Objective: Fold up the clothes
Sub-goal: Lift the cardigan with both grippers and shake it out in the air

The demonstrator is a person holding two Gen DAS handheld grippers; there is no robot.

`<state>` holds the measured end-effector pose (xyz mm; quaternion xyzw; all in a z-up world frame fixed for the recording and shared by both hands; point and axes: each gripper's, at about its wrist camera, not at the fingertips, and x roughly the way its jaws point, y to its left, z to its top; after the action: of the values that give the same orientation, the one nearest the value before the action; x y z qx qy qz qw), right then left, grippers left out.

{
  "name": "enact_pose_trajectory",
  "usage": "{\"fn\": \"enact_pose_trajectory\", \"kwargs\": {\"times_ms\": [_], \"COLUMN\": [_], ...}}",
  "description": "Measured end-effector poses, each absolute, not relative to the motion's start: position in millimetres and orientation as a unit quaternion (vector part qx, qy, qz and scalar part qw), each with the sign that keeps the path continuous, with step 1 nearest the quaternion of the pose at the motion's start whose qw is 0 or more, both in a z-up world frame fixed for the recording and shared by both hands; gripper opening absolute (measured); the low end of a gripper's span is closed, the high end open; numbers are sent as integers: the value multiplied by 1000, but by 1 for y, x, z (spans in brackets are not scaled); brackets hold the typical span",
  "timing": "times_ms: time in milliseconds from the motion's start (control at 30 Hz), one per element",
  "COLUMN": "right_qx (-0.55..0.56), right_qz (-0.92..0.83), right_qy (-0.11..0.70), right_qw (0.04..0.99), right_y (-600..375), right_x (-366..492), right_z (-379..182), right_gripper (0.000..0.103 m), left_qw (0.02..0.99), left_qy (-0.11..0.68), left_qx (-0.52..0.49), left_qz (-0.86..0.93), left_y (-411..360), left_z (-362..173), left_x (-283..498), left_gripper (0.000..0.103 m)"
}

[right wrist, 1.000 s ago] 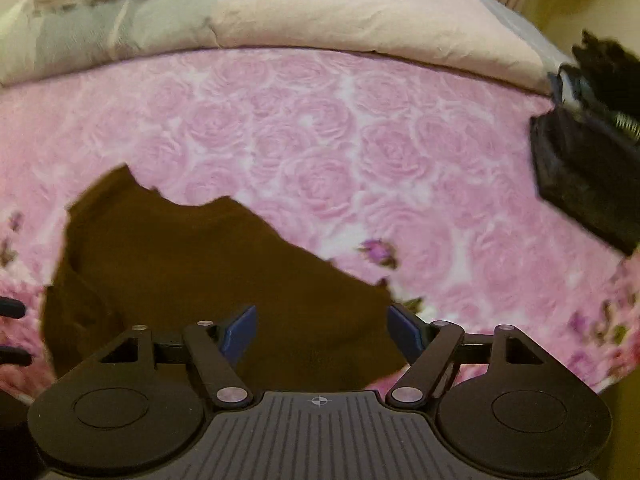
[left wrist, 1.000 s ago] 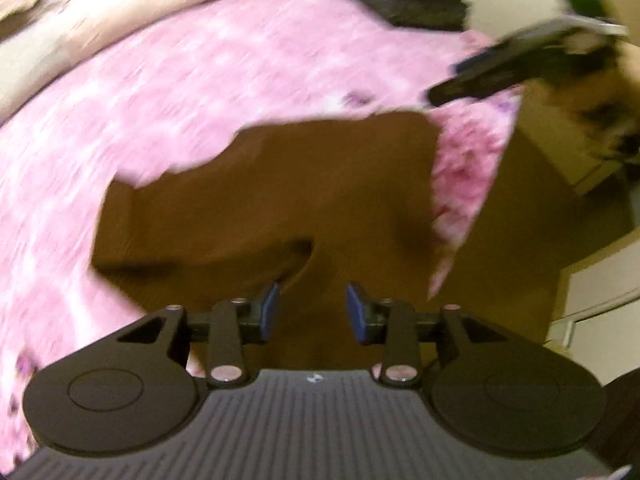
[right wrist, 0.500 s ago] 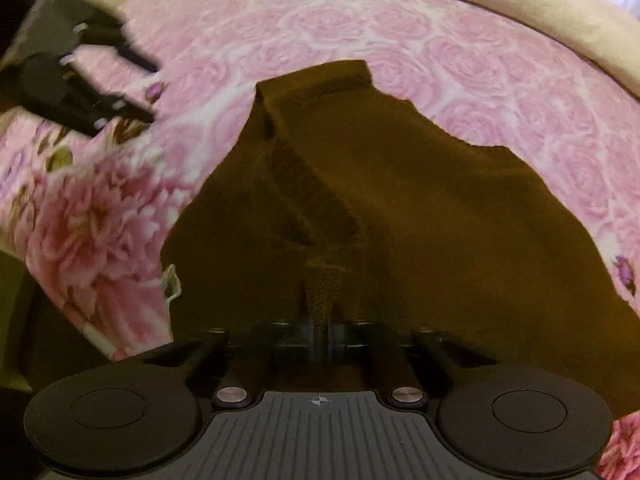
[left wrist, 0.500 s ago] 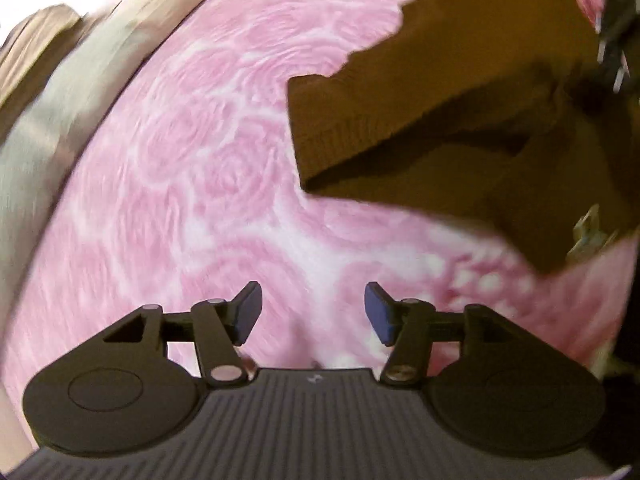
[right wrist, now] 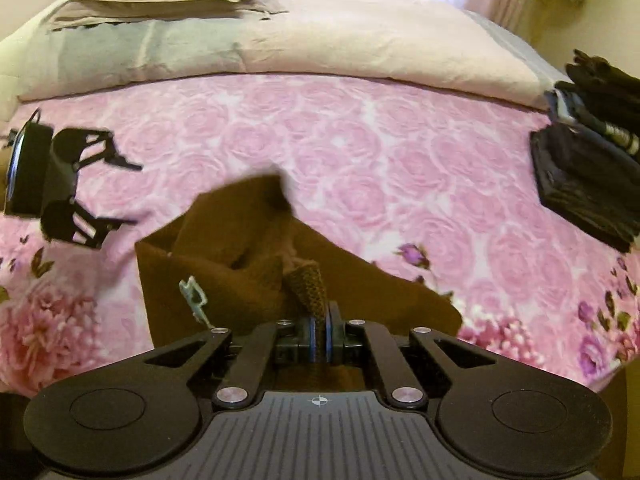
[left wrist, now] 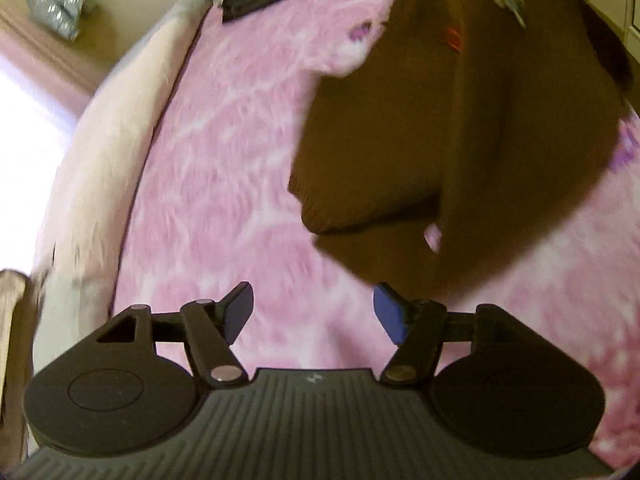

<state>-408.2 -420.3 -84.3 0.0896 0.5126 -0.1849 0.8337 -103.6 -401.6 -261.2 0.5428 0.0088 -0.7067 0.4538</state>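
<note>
The right gripper pinches the brown knit sweater's ribbed edge (rumpled, near the bed's front edge); the left gripper's fingers gape wide.

Brown garment: coarse matt knit; bedspread: soft plush floral cloth.

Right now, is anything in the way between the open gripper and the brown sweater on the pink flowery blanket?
Nothing visible. Only bare pink rose-patterned blanket lies between the open left gripper and the brown knitted sweater. The right gripper is already shut on the sweater's ribbed edge.
</note>
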Motion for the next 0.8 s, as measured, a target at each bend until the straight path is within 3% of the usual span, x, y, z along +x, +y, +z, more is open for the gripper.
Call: {"fn": "enact_pose_trajectory", "kwargs": {"times_ms": [200, 500, 533, 567, 633, 667, 800], "right_qx": [125, 204, 211, 216, 219, 220, 219], "right_qz": [-213, -219, -222, -225, -230, -232, -240], "right_qy": [507, 503, 502, 502, 496, 493, 479], "right_qw": [826, 811, 809, 807, 808, 809, 816], "right_y": [-426, -415, -415, -415, -422, -425, -440], "right_x": [-433, -470, -474, -477, -482, -484, -492], "right_z": [-83, -116, -118, -120, -114, -111, -96], "right_gripper": [3, 3, 3, 3, 3, 3, 2], "left_qw": [431, 295, 276, 262, 243, 239, 294], "left_qy": [50, 122, 133, 141, 152, 151, 134], "left_qx": [502, 500, 503, 507, 520, 524, 499], "left_qz": [-748, -805, -808, -809, -805, -804, -804], "left_y": [-473, -565, -572, -576, -580, -579, -565], "left_z": [-251, -281, -285, -288, -289, -287, -239], "left_x": [-103, -146, -150, -155, -164, -167, -157], "left_gripper": [63, 60, 57, 36, 8, 3, 2]}}
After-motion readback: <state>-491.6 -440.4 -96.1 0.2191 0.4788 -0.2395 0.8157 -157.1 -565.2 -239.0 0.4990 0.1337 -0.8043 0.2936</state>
